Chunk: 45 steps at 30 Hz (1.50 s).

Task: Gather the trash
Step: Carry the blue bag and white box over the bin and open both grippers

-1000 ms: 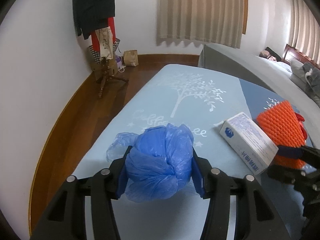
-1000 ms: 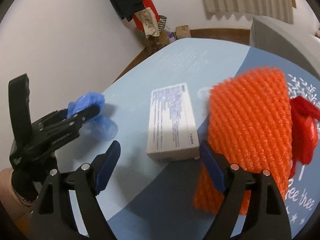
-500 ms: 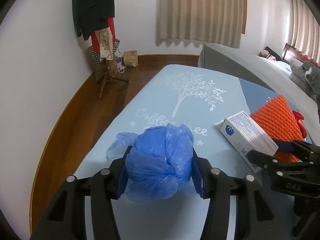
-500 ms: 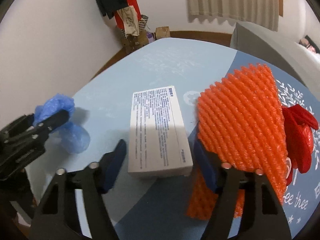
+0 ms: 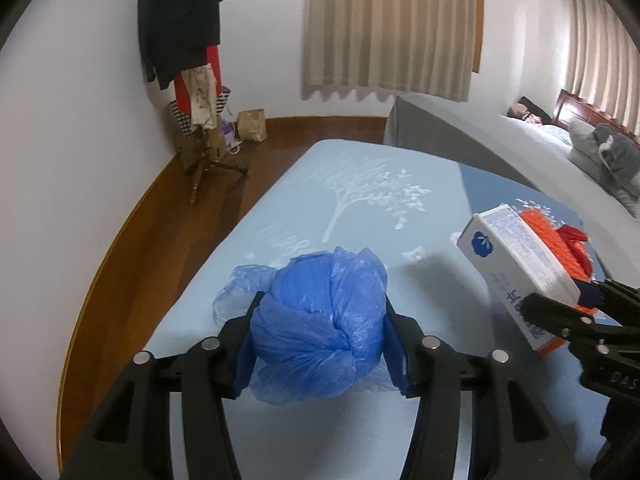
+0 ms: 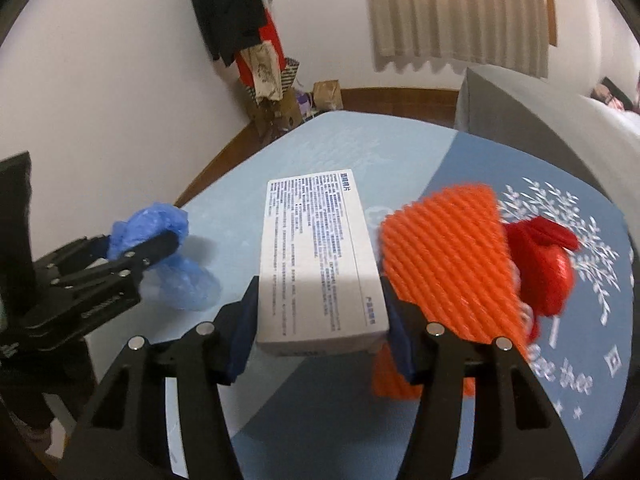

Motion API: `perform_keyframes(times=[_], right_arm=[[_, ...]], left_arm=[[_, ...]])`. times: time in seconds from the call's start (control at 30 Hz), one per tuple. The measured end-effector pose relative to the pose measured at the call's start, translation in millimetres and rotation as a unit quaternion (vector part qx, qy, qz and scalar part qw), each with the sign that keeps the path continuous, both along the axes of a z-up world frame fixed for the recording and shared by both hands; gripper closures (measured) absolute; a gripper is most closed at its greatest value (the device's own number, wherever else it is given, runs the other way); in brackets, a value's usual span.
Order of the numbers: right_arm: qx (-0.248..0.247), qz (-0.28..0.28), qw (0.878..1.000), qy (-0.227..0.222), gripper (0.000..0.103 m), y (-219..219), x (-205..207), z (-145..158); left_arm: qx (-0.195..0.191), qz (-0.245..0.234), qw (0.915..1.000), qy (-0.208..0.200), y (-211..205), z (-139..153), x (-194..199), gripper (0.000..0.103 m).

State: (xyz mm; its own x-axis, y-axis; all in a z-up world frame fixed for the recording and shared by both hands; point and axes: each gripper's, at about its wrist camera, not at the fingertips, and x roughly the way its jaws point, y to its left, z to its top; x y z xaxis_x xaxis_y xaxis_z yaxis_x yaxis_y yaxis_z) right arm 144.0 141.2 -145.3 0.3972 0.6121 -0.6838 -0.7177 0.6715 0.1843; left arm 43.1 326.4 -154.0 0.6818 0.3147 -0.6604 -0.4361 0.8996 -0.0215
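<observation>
My left gripper (image 5: 320, 340) is shut on a crumpled blue plastic bag (image 5: 320, 320), held over the near left end of the blue table cover (image 5: 360, 200). The bag also shows in the right wrist view (image 6: 148, 228) with the left gripper (image 6: 120, 256). My right gripper (image 6: 320, 320) is shut on a white cardboard box (image 6: 320, 256), lifted off the cover and tilted up. The box shows at the right of the left wrist view (image 5: 516, 264). An orange foam net (image 6: 448, 264) and a red plastic bag (image 6: 540, 264) lie to the box's right.
A coat rack with clothes (image 5: 192, 60) stands in the far left corner on the wooden floor, a paper bag (image 5: 252, 124) beside it. A grey bed (image 5: 500, 148) with a person lying on it runs along the right. Curtains (image 5: 388, 28) hang at the back.
My right gripper has closed on the white box and lifted it off the cover, tilting it up. My left gripper still holds the blue bag in place.
</observation>
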Motion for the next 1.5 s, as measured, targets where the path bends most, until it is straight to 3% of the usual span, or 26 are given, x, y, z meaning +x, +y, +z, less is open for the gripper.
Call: perform_keyframes(times=[0.33, 0.7, 1.17, 1.5], right_arm=[[0.034, -0.063, 0.997, -0.01, 0.048, -77.7, -17.3, 36.9], [0.044, -0.157, 0.986, -0.035, 0.048, -176.5, -29.8, 64.7], [0.042, -0.299, 0.951, -0.066, 0.048, -324.3, -46.2, 75.5], [0.032, -0.358, 0.931, -0.067, 0.048, -391.4, -61.3, 61.3]], left_arm=[[-0.003, -0.06, 0.9979, -0.025, -50.7, 23.5, 11.5, 0.05], [-0.01, -0.157, 0.9862, -0.052, -141.6, 51.7, 33.2, 0.05], [-0.014, -0.279, 0.9571, -0.078, -263.5, 79.1, 56.8, 0.05], [-0.017, -0.347, 0.934, -0.082, -336.2, 82.0, 65.0, 0.05]])
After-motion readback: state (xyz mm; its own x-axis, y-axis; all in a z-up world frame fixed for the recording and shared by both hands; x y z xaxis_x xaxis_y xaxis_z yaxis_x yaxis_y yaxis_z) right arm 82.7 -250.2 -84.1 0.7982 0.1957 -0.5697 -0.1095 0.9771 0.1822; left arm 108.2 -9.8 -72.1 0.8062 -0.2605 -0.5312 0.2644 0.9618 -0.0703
